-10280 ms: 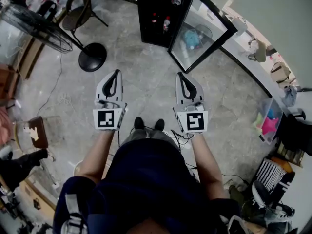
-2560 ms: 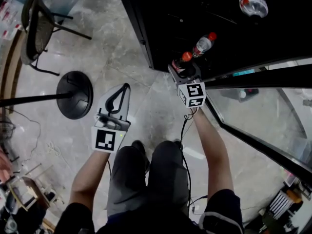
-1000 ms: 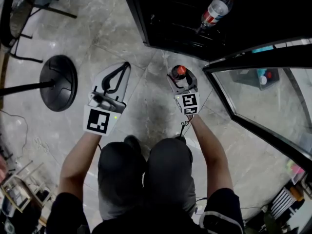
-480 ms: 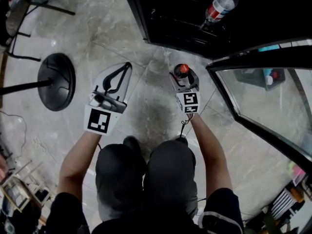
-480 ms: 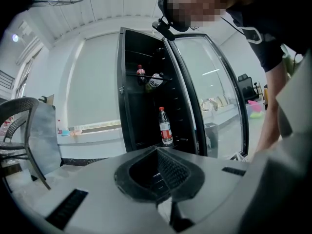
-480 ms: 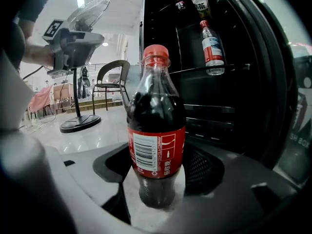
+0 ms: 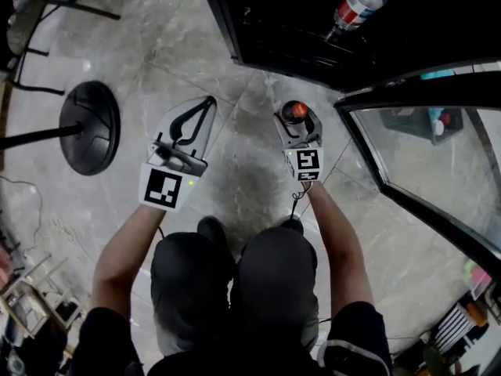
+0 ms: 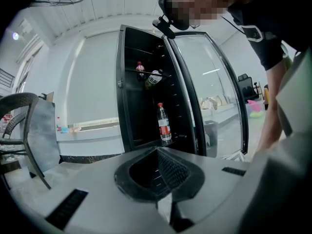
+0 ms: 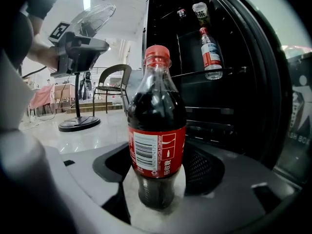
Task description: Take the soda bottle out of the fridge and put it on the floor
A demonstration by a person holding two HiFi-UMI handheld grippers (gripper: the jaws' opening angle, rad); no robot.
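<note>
The soda bottle, dark cola with a red label and red cap, stands upright between the jaws of my right gripper, which is shut on its lower body. Its base is down at the pale floor; I cannot tell whether it touches. In the head view my right gripper is over the floor tiles just in front of the open black fridge. My left gripper is shut and holds nothing, a hand's width to the left at about the same height.
A clear water bottle with a red label stays on a fridge shelf, with two more bottles higher up. The glass fridge door stands open on the right. A fan's round black base is on the left, with a chair behind it.
My right gripper has brought the soda bottle out of the fridge and down to the floor in front of it. Over the last second both grippers have hardly moved.
</note>
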